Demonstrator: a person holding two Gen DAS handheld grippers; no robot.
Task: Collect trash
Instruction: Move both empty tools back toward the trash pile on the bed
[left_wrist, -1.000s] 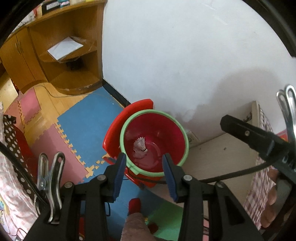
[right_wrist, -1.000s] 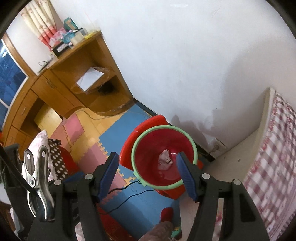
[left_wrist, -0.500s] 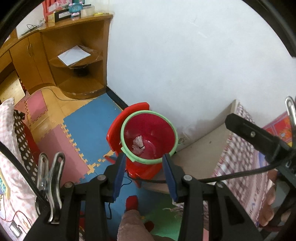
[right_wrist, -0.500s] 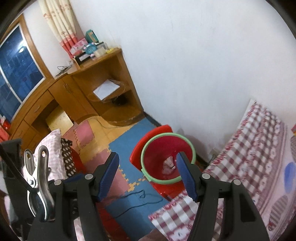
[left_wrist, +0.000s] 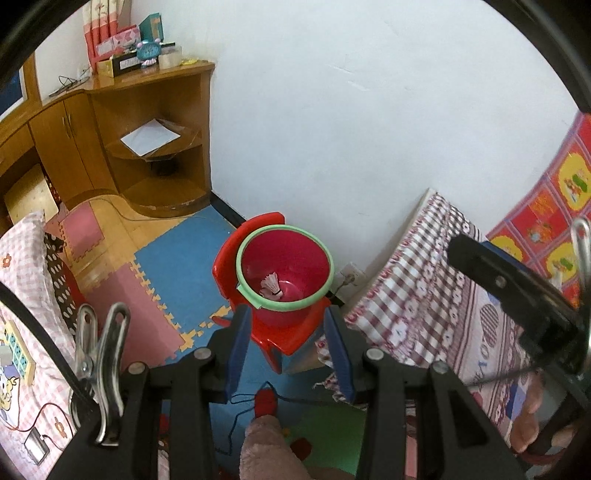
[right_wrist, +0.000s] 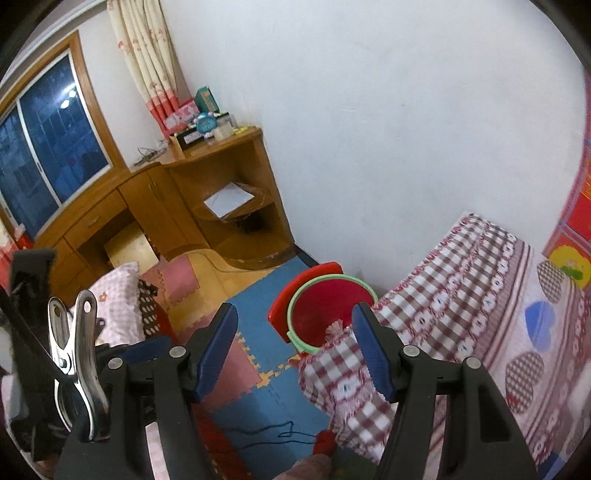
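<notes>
A red bucket with a green rim (left_wrist: 317, 258) stands on a red plastic stool (left_wrist: 225, 266) by the white wall. A white shuttlecock (left_wrist: 271, 286) lies at its bottom. The bucket also shows in the right wrist view (right_wrist: 332, 299), partly hidden behind the bedspread. My left gripper (left_wrist: 288, 343) is open and empty, high above the floor, nearer me than the bucket. My right gripper (right_wrist: 295, 343) is open and empty, higher and farther back. The right gripper's body shows at the right in the left wrist view (left_wrist: 517, 288).
A bed with a red-checked spread (right_wrist: 461, 314) lies at the right. Coloured foam mats (left_wrist: 173, 266) cover the floor. A wooden desk with corner shelves (right_wrist: 221, 192) stands at the back left. A pink pillow (left_wrist: 26, 266) lies at the left. A red ball of yarn (left_wrist: 264, 400) trails thread.
Both grippers have risen and pulled back from the bucket, which now looks smaller. The bed has come into view at the right. Both stay open.
</notes>
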